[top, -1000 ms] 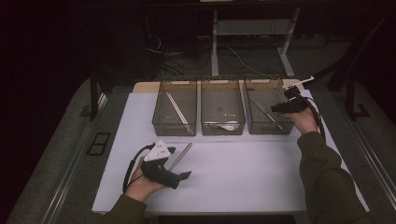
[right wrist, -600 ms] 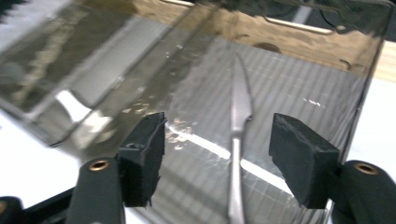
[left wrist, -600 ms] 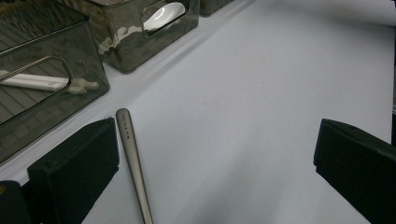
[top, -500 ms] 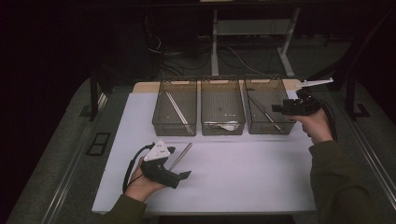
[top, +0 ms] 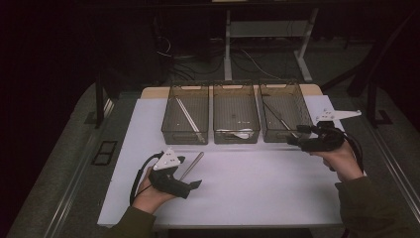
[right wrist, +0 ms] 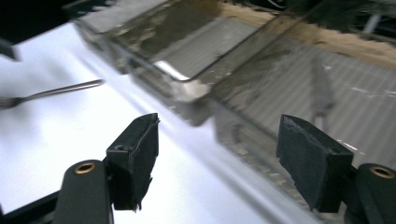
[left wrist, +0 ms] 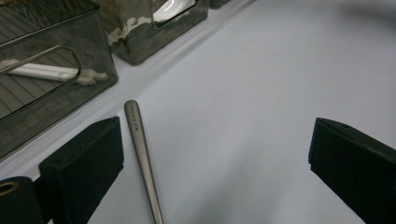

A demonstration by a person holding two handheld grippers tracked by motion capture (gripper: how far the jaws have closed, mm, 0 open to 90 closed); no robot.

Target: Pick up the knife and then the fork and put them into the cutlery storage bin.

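A metal utensil handle [top: 193,163] lies on the white sheet [top: 257,188], in front of three clear bins. My left gripper [top: 190,176] rests over it, open. In the left gripper view the handle [left wrist: 142,158] lies just inside the left jaw, untouched, within the wide gap of the gripper [left wrist: 215,154]. My right gripper [top: 296,135] hovers at the near right corner of the right bin [top: 285,111] and points left. Its jaws have just been opening, and in the right gripper view nothing is between them [right wrist: 217,154].
The left bin [top: 185,116] holds a long metal utensil, the middle bin [top: 236,116] a white one [top: 238,133], and the right bin a thin utensil. A grey plate [top: 341,115] lies on the sheet's far right. Dark floor and table legs are beyond.
My right hand has drawn back from beside the right bin toward the near side of the table. The left hand and the metal utensil have not moved.
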